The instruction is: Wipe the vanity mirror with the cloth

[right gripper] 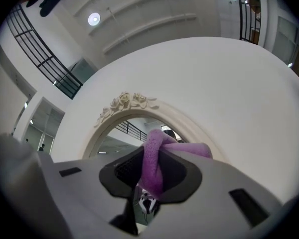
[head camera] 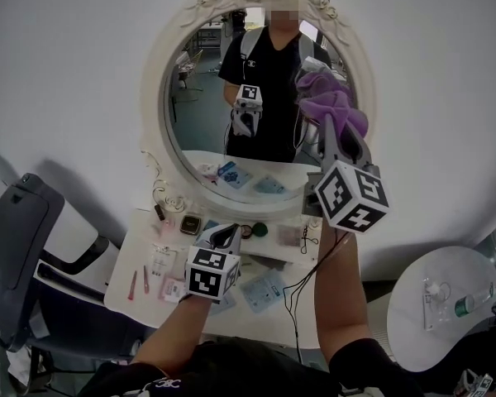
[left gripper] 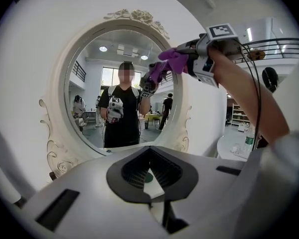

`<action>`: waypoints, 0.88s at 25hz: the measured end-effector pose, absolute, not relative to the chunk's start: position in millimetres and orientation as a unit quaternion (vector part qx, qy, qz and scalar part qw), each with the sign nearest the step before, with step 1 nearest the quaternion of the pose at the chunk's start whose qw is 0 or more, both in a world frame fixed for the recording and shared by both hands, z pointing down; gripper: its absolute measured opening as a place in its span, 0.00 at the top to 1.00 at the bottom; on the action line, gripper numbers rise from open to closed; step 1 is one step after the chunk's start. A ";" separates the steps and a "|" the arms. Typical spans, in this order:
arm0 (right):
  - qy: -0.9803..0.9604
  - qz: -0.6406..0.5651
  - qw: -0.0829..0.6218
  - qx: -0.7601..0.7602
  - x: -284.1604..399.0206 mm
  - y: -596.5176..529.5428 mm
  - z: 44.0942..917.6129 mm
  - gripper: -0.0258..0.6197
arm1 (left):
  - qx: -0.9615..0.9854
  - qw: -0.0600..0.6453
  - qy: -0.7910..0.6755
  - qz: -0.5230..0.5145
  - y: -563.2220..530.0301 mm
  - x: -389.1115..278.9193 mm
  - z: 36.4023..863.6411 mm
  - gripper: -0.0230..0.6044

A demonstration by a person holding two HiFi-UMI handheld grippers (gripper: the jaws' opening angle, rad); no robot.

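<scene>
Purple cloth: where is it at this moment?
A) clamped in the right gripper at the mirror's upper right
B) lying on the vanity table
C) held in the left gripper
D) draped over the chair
A: the right gripper is shut on the purple cloth, raised to the mirror.
</scene>
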State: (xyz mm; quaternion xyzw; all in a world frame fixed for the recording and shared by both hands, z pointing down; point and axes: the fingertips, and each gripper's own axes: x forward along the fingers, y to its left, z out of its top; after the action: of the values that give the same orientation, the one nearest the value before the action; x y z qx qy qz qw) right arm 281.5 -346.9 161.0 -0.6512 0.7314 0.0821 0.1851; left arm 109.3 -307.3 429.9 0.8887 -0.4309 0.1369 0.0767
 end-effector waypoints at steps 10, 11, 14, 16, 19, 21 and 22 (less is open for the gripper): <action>0.718 0.105 0.206 -0.657 289.6 -375.1 85.7 0.84 | 0.891 0.087 -0.424 0.135 -325.4 89.0 435.5 0.95; 0.717 0.104 0.207 -0.657 288.3 -377.9 82.1 0.84 | 0.892 0.086 -0.423 0.134 -327.1 88.4 434.6 0.95; 0.715 0.109 0.206 -0.659 281.0 -385.5 73.1 0.84 | 0.894 0.086 -0.420 0.133 -331.7 85.0 433.4 0.95; 0.715 0.113 0.205 -0.659 274.7 -391.0 67.3 0.84 | 0.894 0.086 -0.420 0.133 -334.4 81.0 433.4 0.95; 0.720 0.115 0.205 -0.653 262.9 -400.4 59.1 0.84 | 0.892 0.087 -0.426 0.126 -339.0 70.9 432.0 0.95; 0.724 0.122 0.198 -0.650 252.5 -406.6 54.4 0.84 | 0.889 0.089 -0.432 0.122 -340.6 61.6 431.7 0.95; 0.725 0.126 0.195 -0.648 247.2 -409.5 51.8 0.84 | 0.887 0.091 -0.436 0.121 -341.0 56.3 432.2 0.95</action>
State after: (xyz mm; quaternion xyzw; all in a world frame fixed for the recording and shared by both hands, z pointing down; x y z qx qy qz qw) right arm 247.2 -409.5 51.8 -0.6483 0.7253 0.1258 0.1945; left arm 56.3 -341.0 432.2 0.8873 -0.4357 0.1214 0.0906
